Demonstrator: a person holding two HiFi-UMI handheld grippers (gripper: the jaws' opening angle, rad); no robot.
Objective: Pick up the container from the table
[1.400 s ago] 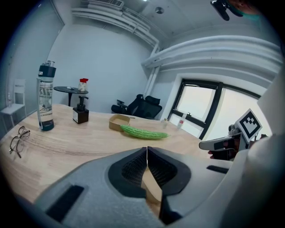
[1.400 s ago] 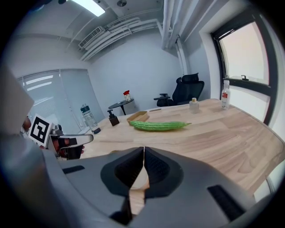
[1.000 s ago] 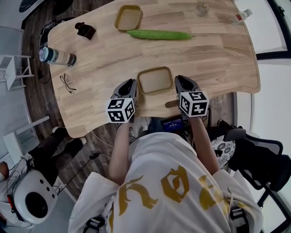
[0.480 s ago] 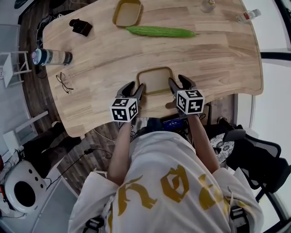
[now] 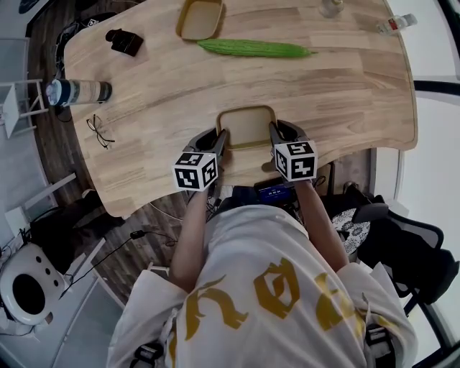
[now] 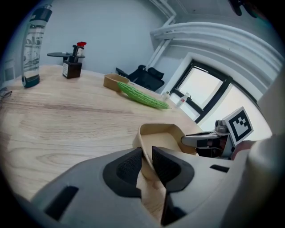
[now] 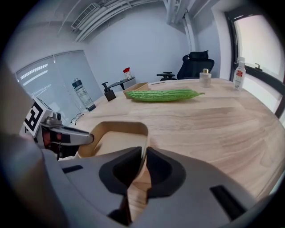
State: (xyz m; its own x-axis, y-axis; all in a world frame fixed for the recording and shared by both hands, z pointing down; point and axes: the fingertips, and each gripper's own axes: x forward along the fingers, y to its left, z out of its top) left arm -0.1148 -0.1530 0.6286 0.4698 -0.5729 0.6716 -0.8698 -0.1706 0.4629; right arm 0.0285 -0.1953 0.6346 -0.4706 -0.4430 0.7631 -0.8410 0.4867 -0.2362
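Observation:
A shallow tan container (image 5: 246, 126) rests on the wooden table (image 5: 338, 86) near its front edge. My left gripper (image 5: 221, 138) is at its left wall and my right gripper (image 5: 275, 134) at its right wall. In the left gripper view the jaws of the left gripper (image 6: 147, 162) are closing, and the container (image 6: 164, 136) has its thin wall caught between the pads. In the right gripper view the jaws of the right gripper (image 7: 144, 167) are closing too, with the container (image 7: 116, 136) rim pinched between the black pads. The container sits flat on the table.
A long green gourd (image 5: 255, 49) lies across the far middle, with a second tan container (image 5: 200, 18) behind it. A water bottle (image 5: 75, 91), glasses (image 5: 102, 131) and a black holder (image 5: 123, 41) are at the left. A small bottle (image 5: 399, 23) stands far right.
Both grippers came down beside the container, spread their jaws wide over its side walls, then closed in on them. The container has stayed in place.

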